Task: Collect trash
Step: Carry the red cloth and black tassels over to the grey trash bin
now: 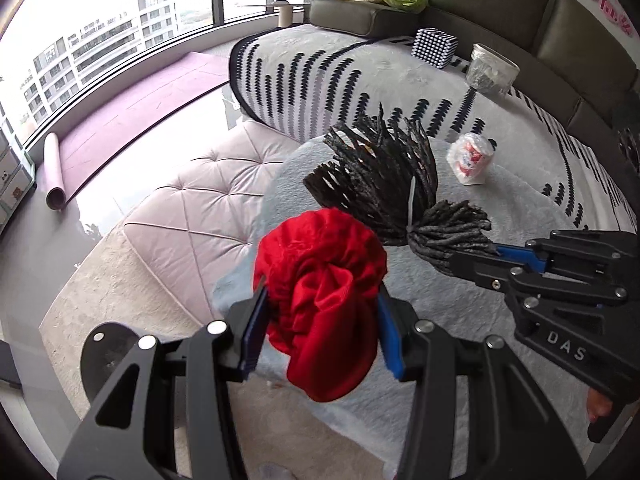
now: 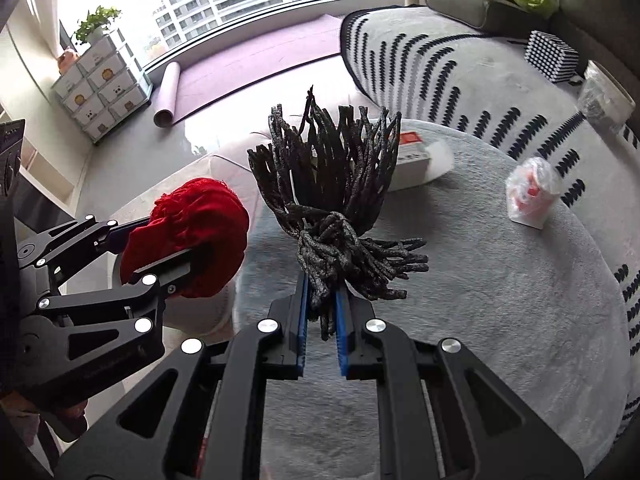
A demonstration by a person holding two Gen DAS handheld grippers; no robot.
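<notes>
My left gripper (image 1: pixel 322 284) is shut on a crumpled red cloth (image 1: pixel 324 300) and holds it above the grey round rug; it also shows in the right wrist view (image 2: pixel 192 236) at the left. My right gripper (image 2: pixel 322 280) is shut on a bundle of dark grey cords (image 2: pixel 332 184) tied with a white zip tie; the bundle (image 1: pixel 384 176) fans out above the rug. A crumpled plastic bag with red print (image 1: pixel 470 158) lies on the rug beyond, also in the right wrist view (image 2: pixel 532 192). A white and red box (image 2: pixel 416 156) lies behind the bundle.
A pink tufted ottoman (image 1: pixel 192 216) stands left of the rug (image 2: pixel 480 300). A grey sofa carries a patterned blanket (image 1: pixel 340 76), a checkered box (image 1: pixel 434 46) and a clear plastic tub (image 1: pixel 490 68). A rolled mat (image 1: pixel 54 168) lies by the window. A drawer unit (image 2: pixel 104 88) stands at the left.
</notes>
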